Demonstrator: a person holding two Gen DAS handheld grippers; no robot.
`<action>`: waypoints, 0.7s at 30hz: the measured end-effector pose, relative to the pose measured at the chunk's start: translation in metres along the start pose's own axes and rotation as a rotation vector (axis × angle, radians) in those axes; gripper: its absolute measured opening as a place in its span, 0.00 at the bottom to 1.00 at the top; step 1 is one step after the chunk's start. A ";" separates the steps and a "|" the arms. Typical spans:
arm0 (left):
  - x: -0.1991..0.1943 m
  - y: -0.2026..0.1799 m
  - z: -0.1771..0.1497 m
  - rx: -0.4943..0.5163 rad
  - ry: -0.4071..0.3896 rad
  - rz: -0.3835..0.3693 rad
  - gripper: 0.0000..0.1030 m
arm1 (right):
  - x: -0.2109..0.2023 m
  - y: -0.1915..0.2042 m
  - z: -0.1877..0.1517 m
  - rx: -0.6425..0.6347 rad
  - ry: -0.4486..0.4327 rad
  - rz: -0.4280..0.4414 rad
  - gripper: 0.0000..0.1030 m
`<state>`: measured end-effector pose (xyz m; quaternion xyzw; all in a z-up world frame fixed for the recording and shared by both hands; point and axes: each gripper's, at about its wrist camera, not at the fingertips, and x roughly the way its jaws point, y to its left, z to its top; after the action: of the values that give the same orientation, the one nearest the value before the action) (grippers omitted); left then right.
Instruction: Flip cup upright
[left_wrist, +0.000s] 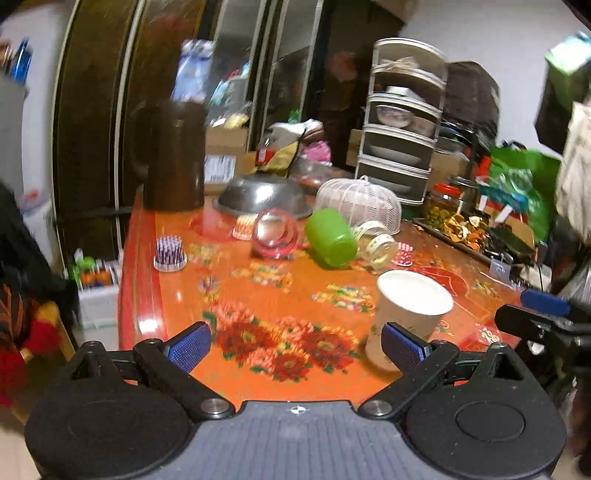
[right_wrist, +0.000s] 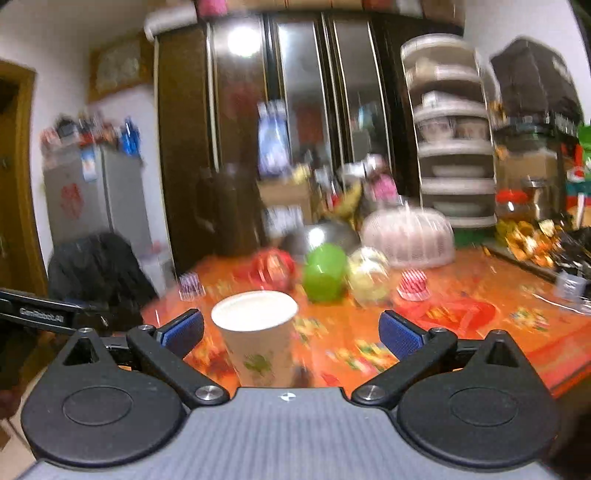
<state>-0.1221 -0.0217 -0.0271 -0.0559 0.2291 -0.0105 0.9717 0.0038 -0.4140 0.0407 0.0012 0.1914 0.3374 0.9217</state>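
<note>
A white paper cup (left_wrist: 406, 314) with a leaf print stands upright, mouth up, on the orange floral table (left_wrist: 258, 291). It also shows in the right wrist view (right_wrist: 256, 332). My left gripper (left_wrist: 295, 349) is open and empty, its right finger (left_wrist: 402, 349) just in front of the cup. My right gripper (right_wrist: 291, 332) is open and empty, with the cup between its fingers nearer the left finger (right_wrist: 183, 330). A green cup (left_wrist: 330, 236) lies on its side farther back, also seen in the right wrist view (right_wrist: 325, 273).
A red clear cup (left_wrist: 275, 232) and a glass jar (left_wrist: 376, 243) lie on their sides beside the green cup. Paper cupcake liners (left_wrist: 170, 253), a steel bowl (left_wrist: 262, 199), a white mesh cover (left_wrist: 356, 203), a dark jug (left_wrist: 173, 155) and a tiered rack (left_wrist: 400, 122) stand behind.
</note>
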 end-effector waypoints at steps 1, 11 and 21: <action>-0.006 -0.005 0.003 0.008 -0.006 -0.009 0.97 | -0.002 -0.001 0.005 0.006 0.025 -0.006 0.99; -0.026 -0.041 0.024 0.034 0.089 -0.053 0.97 | -0.014 -0.010 0.012 -0.028 0.166 -0.029 0.99; -0.022 -0.046 0.023 0.040 0.097 -0.035 0.97 | -0.015 -0.011 0.014 -0.015 0.169 0.001 0.99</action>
<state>-0.1314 -0.0640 0.0088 -0.0400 0.2746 -0.0348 0.9601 0.0055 -0.4301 0.0578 -0.0339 0.2659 0.3381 0.9021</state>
